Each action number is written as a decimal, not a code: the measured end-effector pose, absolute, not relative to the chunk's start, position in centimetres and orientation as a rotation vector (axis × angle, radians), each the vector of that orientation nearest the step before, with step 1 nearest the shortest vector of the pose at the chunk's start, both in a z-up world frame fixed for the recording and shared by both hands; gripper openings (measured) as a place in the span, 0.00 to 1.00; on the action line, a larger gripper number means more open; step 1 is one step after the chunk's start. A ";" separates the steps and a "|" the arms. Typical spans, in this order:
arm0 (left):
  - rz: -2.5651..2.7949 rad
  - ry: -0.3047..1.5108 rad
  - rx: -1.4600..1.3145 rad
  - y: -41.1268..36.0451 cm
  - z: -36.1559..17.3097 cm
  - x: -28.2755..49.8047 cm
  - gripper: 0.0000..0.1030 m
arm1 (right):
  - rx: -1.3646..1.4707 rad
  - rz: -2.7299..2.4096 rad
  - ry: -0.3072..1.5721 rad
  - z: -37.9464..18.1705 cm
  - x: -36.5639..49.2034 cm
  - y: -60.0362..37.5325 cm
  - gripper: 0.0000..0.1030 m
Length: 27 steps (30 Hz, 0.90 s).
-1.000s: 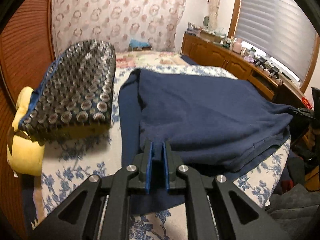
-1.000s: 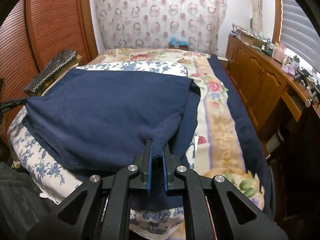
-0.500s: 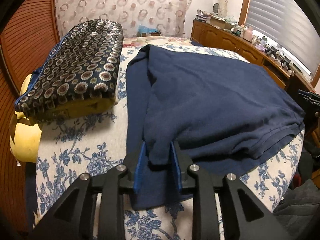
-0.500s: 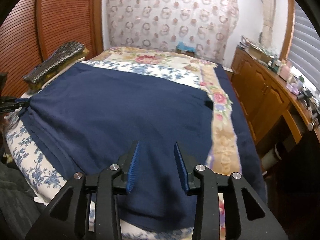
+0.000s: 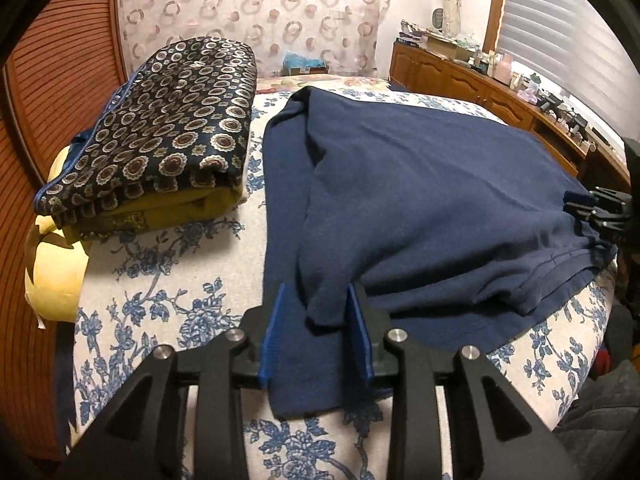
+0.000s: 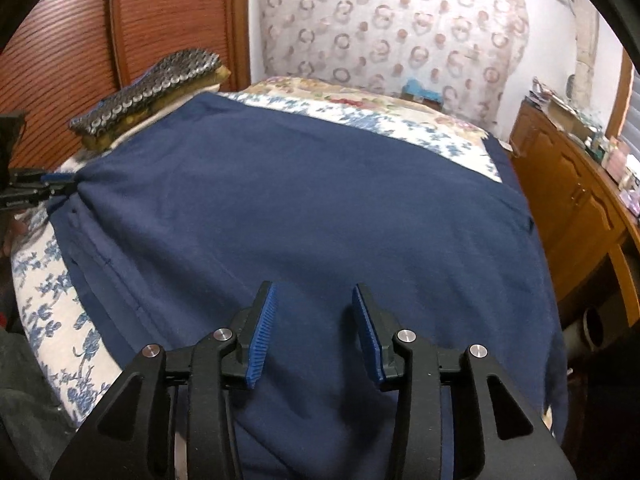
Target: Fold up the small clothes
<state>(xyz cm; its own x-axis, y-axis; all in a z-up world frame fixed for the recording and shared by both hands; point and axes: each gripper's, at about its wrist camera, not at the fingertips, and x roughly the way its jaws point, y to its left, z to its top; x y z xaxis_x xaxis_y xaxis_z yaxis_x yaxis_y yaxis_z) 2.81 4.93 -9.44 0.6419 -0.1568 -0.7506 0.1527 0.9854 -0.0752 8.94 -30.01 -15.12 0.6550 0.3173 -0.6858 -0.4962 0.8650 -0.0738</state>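
Now we see one navy garment (image 5: 420, 184) spread on the bed (image 5: 168, 280), a corner lying loose between our left gripper (image 5: 316, 332) fingers, which stand apart. Our right gripper (image 6: 316, 332) hovers above it, fingers apart. One folded patterned cloth (image 5: 168, 120) lies left of the left fingers.

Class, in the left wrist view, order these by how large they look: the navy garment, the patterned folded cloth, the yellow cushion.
1. navy garment
2. patterned folded cloth
3. yellow cushion, though it is partly hidden, so its true size is unsure.
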 end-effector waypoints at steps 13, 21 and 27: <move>-0.205 0.878 -0.008 5.6 -9.4 3.7 0.37 | -0.239 0.468 0.715 -15.6 9.0 -30.3 0.41; -0.179 0.888 -0.014 6.1 -9.5 4.4 0.50 | -0.228 0.458 0.704 -15.8 8.6 -30.4 0.41; -0.182 0.901 -0.004 6.0 -9.5 4.5 0.51 | -0.186 0.469 0.696 -16.0 8.5 -31.3 0.41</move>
